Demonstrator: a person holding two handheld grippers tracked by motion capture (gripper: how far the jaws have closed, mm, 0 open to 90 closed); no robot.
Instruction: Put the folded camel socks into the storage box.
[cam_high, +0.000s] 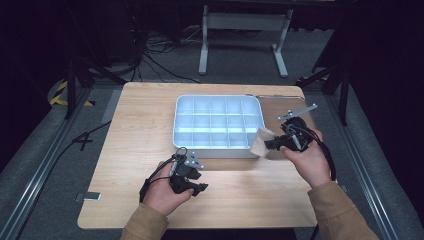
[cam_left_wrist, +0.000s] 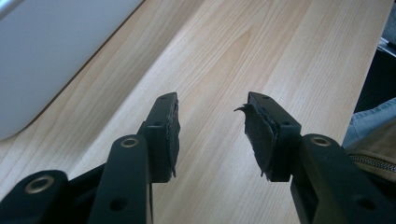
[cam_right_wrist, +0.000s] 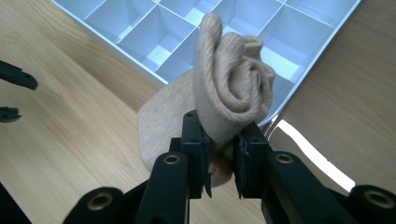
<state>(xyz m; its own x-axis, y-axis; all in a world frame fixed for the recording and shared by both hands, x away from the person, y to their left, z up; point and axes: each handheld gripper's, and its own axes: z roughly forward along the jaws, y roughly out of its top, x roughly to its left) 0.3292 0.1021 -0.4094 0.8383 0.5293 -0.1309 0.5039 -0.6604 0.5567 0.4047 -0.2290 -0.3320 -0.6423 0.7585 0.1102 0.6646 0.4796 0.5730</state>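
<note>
A rolled beige sock (cam_right_wrist: 231, 98) is pinched between the jaws of my right gripper (cam_right_wrist: 222, 156), which is shut on it and holds it just above the near right corner of the white divided tray (cam_right_wrist: 154, 72). From above, the sock (cam_high: 262, 141) hangs at the tray's front right edge with the right gripper (cam_high: 274, 143) beside it. My left gripper (cam_high: 199, 189) rests low over the bare wood in front of the tray, held in the person's left hand. Its jaws stand open with nothing between them (cam_left_wrist: 212, 133).
The white tray (cam_high: 180, 107) with several compartments sits at the table's middle back. Its rounded wall (cam_left_wrist: 42, 60) shows close on the left gripper's left side. The wooden table (cam_high: 135, 130) ends near the person's sleeves. A metal stand and cables lie on the floor beyond.
</note>
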